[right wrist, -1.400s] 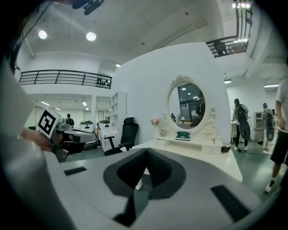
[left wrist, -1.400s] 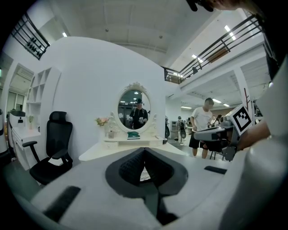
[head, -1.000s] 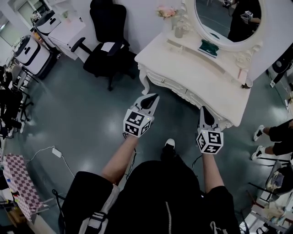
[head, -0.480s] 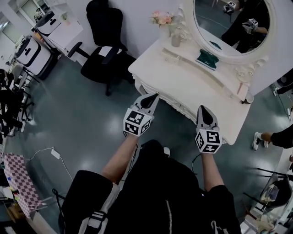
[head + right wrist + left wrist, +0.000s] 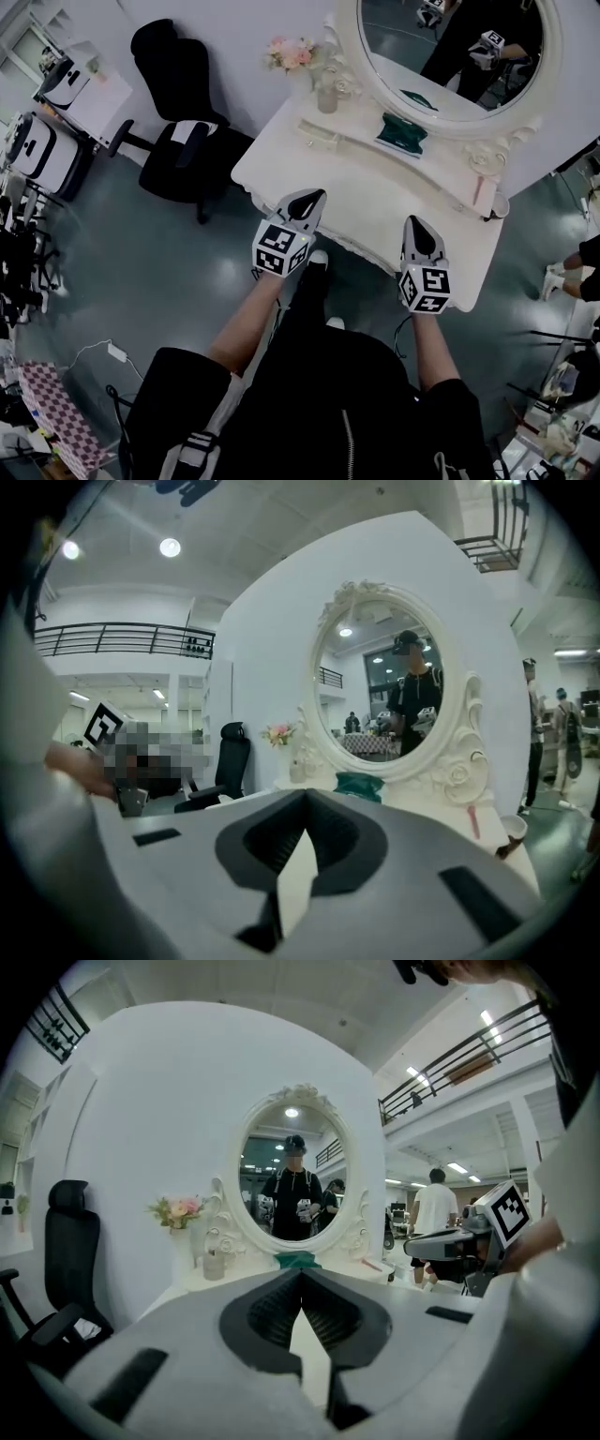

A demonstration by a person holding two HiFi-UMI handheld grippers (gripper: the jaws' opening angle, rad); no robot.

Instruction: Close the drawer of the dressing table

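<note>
The white dressing table (image 5: 370, 202) with its oval mirror (image 5: 441, 47) stands just in front of me. Its carved front edge (image 5: 361, 251) runs between my two grippers; the drawer front below it is hidden from above, so I cannot tell how the drawer stands. My left gripper (image 5: 307, 200) is shut and empty, its tips over the table's front left part. My right gripper (image 5: 418, 227) is shut and empty too, over the front right part. The left gripper view shows closed jaws (image 5: 300, 1275) pointing at the mirror (image 5: 293, 1185). The right gripper view shows the same (image 5: 305, 797).
On the table's back ledge are a green box (image 5: 401, 131), a vase of pink flowers (image 5: 292, 52), a glass jar (image 5: 326, 98) and a pink stick (image 5: 478, 192). A black office chair (image 5: 178, 122) stands to the left. Another person's shoe (image 5: 555, 274) shows at right.
I have walked toward the dressing table, which now sits closer and lower in the head view. Both gripper tips have gone from short of its front edge to over the tabletop; both stayed shut.
</note>
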